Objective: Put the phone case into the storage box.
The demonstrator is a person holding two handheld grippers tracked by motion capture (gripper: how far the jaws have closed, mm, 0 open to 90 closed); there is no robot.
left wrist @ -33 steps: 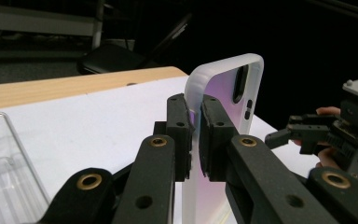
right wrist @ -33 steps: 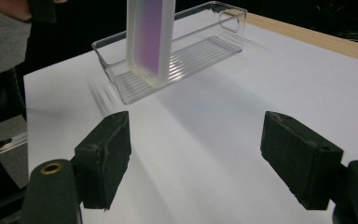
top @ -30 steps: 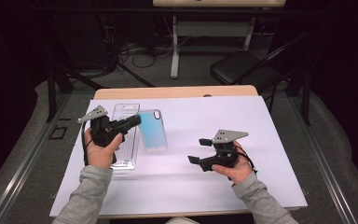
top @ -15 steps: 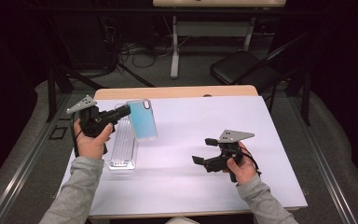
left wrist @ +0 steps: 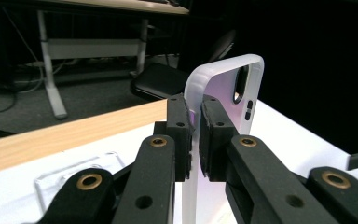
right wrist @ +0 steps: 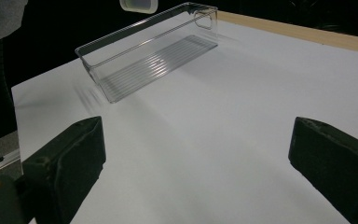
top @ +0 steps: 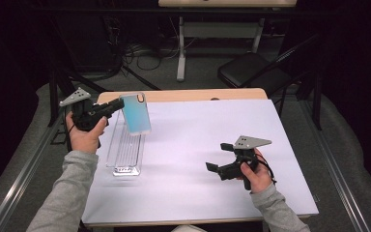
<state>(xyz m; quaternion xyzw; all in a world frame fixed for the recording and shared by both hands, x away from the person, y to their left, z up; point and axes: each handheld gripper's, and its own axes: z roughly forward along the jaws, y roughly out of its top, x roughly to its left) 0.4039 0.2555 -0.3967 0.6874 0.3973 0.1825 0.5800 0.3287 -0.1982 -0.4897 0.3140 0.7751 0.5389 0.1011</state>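
A translucent pale-blue phone case (top: 136, 114) hangs in the air over the far end of a clear plastic tray (top: 125, 151). My left gripper (top: 120, 104) is shut on its long edge. In the left gripper view the two pads pinch the case's rim (left wrist: 223, 77) at the left gripper (left wrist: 195, 116), with the camera cut-out facing right. My right gripper (top: 218, 157) rests near the table's front right; its jaws have just been opening and stand wide apart with nothing between them. The right gripper (right wrist: 196, 154) looks across the white tabletop at the empty tray (right wrist: 158, 65) and the case's lower end (right wrist: 139, 4).
The white table (top: 198, 145) has a wooden strip (top: 198, 94) along its far edge. Behind it on the floor stand a black folding chair (top: 251, 70), a desk's white legs (top: 181, 48) and loose cables (top: 135, 50). Metal rails run along both table sides.
My left gripper has carried the phone case up and to the left, from beside the tray to above its far end. The right gripper's jaws have spread wider while the hand stayed put.
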